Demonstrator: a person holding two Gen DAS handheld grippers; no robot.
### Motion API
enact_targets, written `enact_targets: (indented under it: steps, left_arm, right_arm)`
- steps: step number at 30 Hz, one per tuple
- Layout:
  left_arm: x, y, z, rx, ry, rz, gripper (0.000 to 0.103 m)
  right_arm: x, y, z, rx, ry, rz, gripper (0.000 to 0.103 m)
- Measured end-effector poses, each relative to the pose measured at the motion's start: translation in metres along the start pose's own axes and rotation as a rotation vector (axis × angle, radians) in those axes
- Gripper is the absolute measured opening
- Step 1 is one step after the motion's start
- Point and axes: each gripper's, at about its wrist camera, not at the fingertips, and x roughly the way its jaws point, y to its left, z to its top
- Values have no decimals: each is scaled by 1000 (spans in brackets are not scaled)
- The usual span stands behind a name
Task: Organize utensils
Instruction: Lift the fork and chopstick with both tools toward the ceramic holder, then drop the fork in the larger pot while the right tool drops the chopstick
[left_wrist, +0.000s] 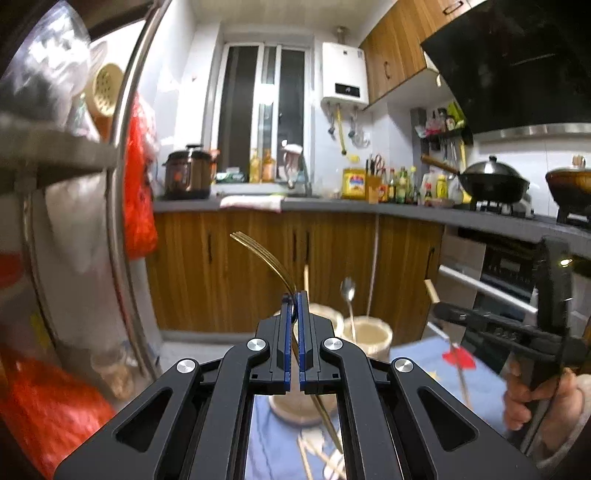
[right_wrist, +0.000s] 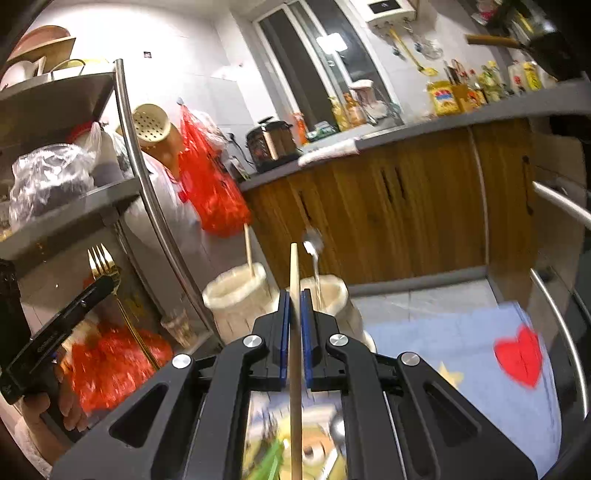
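Note:
My left gripper (left_wrist: 294, 297) is shut on a gold fork (left_wrist: 258, 251), tines up and to the left, handle hanging below the jaws. The right wrist view shows the same gripper (right_wrist: 105, 282) and fork (right_wrist: 100, 260) at the left. My right gripper (right_wrist: 294, 297) is shut on a wooden chopstick (right_wrist: 294, 266) that stands upright; the left wrist view shows it (left_wrist: 439, 309) at the right. Behind stand two cream holders: the left holder (right_wrist: 236, 295) has one chopstick (right_wrist: 248, 251), the right holder (right_wrist: 332, 291) has a spoon (right_wrist: 313, 247). Both grippers are held above the table.
A blue cloth (right_wrist: 461, 332) with a red heart (right_wrist: 521, 354) covers the table; loose utensils (left_wrist: 314, 454) lie blurred below the grippers. A metal shelf rack (right_wrist: 140, 166) with red bags (right_wrist: 210, 184) stands at the left. Wooden cabinets (left_wrist: 332, 258) and a counter run behind.

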Motion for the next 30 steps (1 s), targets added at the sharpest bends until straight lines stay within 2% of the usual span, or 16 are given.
enact_targets:
  steps: [3,8,10,12,16,21,30]
  left_arm:
    - [8,-1,32,14,-29,-27,3]
    - [27,-1,70,23,-120,31,3]
    - [42,0,79,21,-140,67,3]
    - [55,-1,81,29,-143,94,3]
    - [87,-6,69,75,-90,122,3]
    - [114,-13,43,110,-18,114,3]
    - [140,-18,3,170,116,60,3]
  right_arm:
    - [20,4,30,-25,-36,2,6]
    - [46,-1,58,1,-138,20,6]
    - [59,-6,63,4,-185,-8,6]
    - [69,-10,67,11,-219,-31,6]
    - [90,-10,65,-16,-269,-79,6]
    - [114,-12,56,-58,-246,-109,6]
    - [126,-22,30,-101,-99,-80,6]
